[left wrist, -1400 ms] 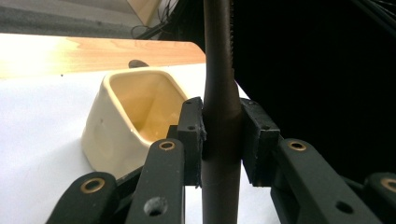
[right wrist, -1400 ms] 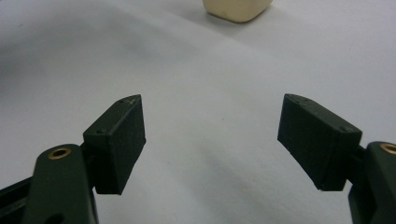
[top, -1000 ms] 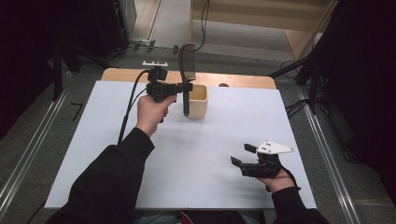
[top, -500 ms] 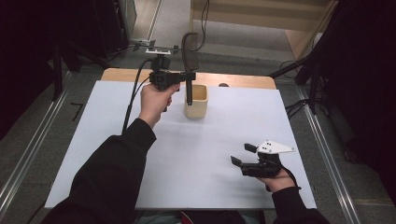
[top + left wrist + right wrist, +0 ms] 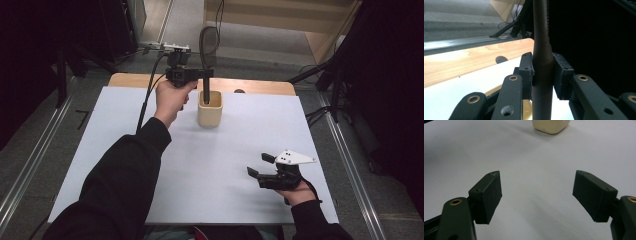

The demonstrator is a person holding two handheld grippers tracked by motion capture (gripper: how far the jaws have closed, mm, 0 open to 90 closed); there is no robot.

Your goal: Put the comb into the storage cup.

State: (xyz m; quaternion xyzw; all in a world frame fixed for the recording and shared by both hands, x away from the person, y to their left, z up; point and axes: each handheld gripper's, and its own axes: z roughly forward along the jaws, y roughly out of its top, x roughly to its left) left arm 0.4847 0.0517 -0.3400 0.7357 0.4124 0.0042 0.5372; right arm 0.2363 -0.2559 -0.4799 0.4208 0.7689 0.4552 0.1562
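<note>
White table mat [image 5: 125, 150], dim room. Left gripper [image 5: 202, 75] clamped on dark utensil [image 5: 206, 60], lower end inside cream cup [image 5: 210, 110], not clear of rim. Right gripper [image 5: 260, 167] idle, jaws apart.

On the table [image 5: 110, 165], toward the far side and about midway across, stands the cup [image 5: 209, 109]. A long tool [image 5: 206, 60] stands upright with its lower end inside the cup. The left gripper [image 5: 200, 75] is just left of it, above the cup's rim, clamped round its shaft. The right gripper [image 5: 255, 165] rests well apart at the near right edge, jaws spread, pointing left.
</note>
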